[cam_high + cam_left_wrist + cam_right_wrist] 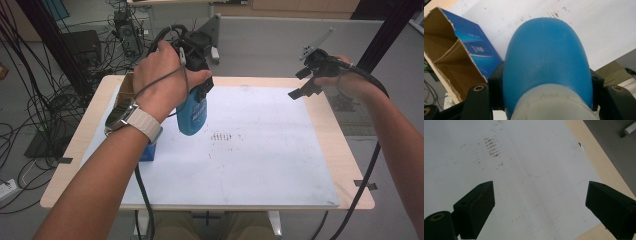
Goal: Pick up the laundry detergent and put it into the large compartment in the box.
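Right now your left gripper (199, 95) is clamping a blue bottle (192, 114) just below its white cap, and you are holding it in the air above the white mat (260, 165), bottom end pointing down toward the mat's left half. In the left gripper view the jaws are pressing on both sides of the bottle's body (546, 60), with an open blue cardboard box (456, 57) lying beside it at the mat's left edge. Your right gripper (305, 82) is hovering over the mat's far right corner, jaws spread wide and gripping nothing, above the wooden table (350, 165)
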Demonstrator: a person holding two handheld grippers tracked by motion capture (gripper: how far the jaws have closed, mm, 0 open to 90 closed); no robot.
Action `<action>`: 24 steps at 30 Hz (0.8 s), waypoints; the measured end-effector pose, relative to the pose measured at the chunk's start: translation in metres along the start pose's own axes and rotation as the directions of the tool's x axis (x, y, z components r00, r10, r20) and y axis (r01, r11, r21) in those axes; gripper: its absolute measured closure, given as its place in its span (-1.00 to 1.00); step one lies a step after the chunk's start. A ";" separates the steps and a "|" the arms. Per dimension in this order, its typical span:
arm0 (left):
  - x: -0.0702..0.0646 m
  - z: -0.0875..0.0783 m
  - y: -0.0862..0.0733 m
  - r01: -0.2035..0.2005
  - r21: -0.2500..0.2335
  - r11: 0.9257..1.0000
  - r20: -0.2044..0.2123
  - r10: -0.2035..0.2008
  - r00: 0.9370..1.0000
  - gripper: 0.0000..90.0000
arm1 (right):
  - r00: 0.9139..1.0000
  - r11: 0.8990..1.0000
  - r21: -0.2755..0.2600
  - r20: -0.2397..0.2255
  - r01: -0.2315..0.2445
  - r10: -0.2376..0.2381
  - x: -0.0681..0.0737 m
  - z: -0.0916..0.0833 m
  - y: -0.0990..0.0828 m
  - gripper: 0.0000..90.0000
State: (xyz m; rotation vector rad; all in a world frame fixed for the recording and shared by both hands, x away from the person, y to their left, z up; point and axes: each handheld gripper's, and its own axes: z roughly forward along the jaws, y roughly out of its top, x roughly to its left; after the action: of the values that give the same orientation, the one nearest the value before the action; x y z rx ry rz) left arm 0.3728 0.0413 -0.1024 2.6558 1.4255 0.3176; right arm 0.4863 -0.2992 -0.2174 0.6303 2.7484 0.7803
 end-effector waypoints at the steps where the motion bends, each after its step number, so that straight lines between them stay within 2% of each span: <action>1: 0.002 -0.001 0.000 0.005 0.002 1.000 -0.002 -0.005 1.000 -0.15 | 1.000 1.000 -0.004 0.000 0.001 -0.001 0.000 0.000 0.000 -0.81; 15: 0.026 -0.021 -0.002 0.071 -0.006 0.997 -0.024 -0.071 0.997 -0.15 | 1.000 1.000 -0.005 0.000 -0.003 0.003 0.000 -0.001 0.001 -0.81; 24: 0.035 -0.028 -0.005 0.109 -0.012 0.994 -0.023 -0.110 0.994 -0.15 | 1.000 1.000 -0.011 0.004 -0.002 0.002 0.000 -0.001 0.001 -0.81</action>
State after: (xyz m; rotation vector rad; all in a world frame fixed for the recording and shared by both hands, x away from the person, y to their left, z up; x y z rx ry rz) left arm 0.3813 0.0734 -0.0713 2.5610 1.5646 0.3456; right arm 0.4865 -0.2990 -0.2158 0.6322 2.7385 0.7931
